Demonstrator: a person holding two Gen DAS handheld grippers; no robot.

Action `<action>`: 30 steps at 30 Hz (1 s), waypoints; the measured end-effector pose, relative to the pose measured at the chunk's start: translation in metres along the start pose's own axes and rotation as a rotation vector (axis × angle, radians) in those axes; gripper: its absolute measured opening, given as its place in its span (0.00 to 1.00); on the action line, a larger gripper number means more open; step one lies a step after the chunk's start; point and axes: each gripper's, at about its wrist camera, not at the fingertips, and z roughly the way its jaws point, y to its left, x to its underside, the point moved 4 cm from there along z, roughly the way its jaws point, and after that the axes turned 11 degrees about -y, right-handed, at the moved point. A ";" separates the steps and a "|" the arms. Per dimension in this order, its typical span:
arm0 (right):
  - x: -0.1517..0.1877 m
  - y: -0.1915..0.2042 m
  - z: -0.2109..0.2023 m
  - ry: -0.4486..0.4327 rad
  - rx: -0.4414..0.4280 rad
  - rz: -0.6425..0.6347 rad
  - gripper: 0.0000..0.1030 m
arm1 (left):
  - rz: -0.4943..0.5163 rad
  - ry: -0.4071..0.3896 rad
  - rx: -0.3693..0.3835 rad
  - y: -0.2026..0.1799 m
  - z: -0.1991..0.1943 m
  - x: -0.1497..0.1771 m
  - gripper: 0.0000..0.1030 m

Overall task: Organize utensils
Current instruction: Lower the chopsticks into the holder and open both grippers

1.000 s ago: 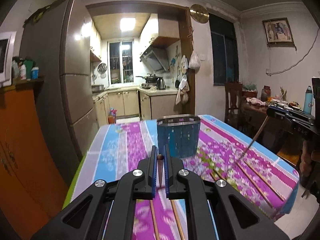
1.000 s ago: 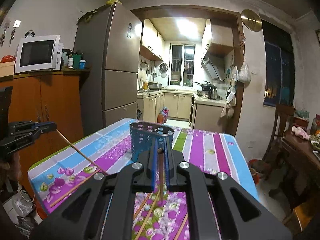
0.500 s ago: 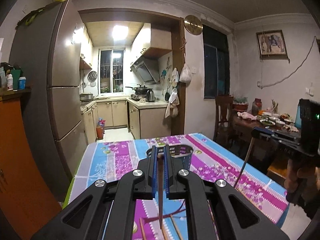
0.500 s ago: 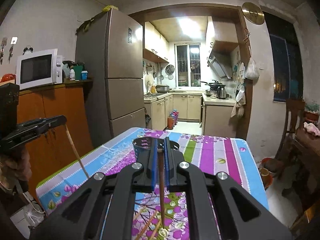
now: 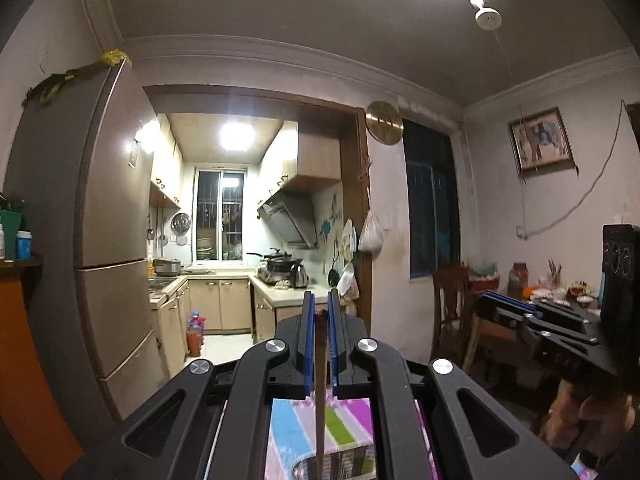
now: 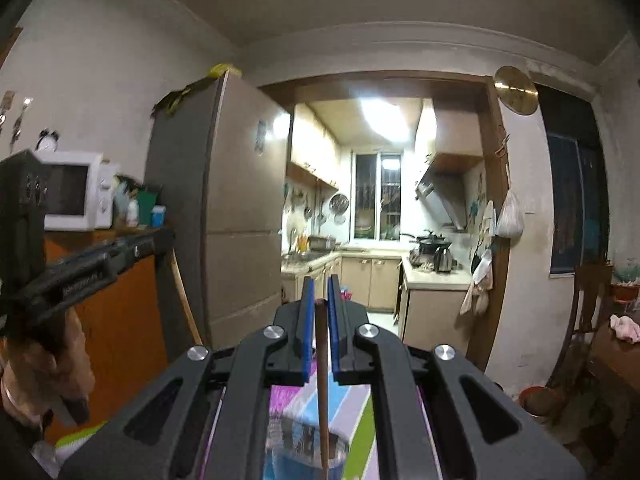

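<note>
Kitchen doorway fills both views; striped bench [image 5: 352, 416] barely shows below. My left claw [image 5: 319, 312] pinches 1 chopstick [image 5: 320, 392], right claw [image 6: 319, 304] pinches another chopstick [image 6: 323, 400], both hanging over the blue holder [image 6: 296, 452]. Neither's in yet; drop-in left, approx halfway.

You have two grippers in view: the left gripper [image 5: 319, 308] at 6 o'clock of its own camera and the right gripper [image 6: 319, 300] likewise. Each pinches one chopstick [image 5: 320, 392], so count two chopsticks, the second [image 6: 322, 392] hanging at 6 o'clock. One holder [image 6: 304, 446] sits below. One fridge [image 6: 236, 216] at 9 o'clock, one microwave [image 6: 76, 190], one kettle [image 5: 299, 276].
</note>
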 end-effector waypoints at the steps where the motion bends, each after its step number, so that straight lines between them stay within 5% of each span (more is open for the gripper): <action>1: 0.001 -0.004 0.010 -0.005 0.007 0.010 0.05 | 0.004 -0.009 -0.002 0.000 0.011 0.002 0.07; 8: 0.062 -0.036 0.073 0.048 0.071 0.121 0.05 | -0.006 0.052 0.017 0.003 0.068 0.069 0.07; 13: 0.133 -0.043 0.090 0.158 0.095 0.203 0.05 | -0.017 0.131 0.019 0.012 0.079 0.138 0.07; 18: 0.161 -0.042 0.088 0.217 0.081 0.278 0.07 | -0.041 0.186 -0.016 0.023 0.073 0.179 0.08; 21: 0.157 -0.048 0.076 0.206 0.134 0.265 0.29 | -0.038 0.181 -0.045 0.032 0.067 0.174 0.23; 30: 0.111 -0.094 -0.024 0.119 0.201 0.206 0.29 | -0.046 0.006 -0.127 0.068 -0.034 0.093 0.27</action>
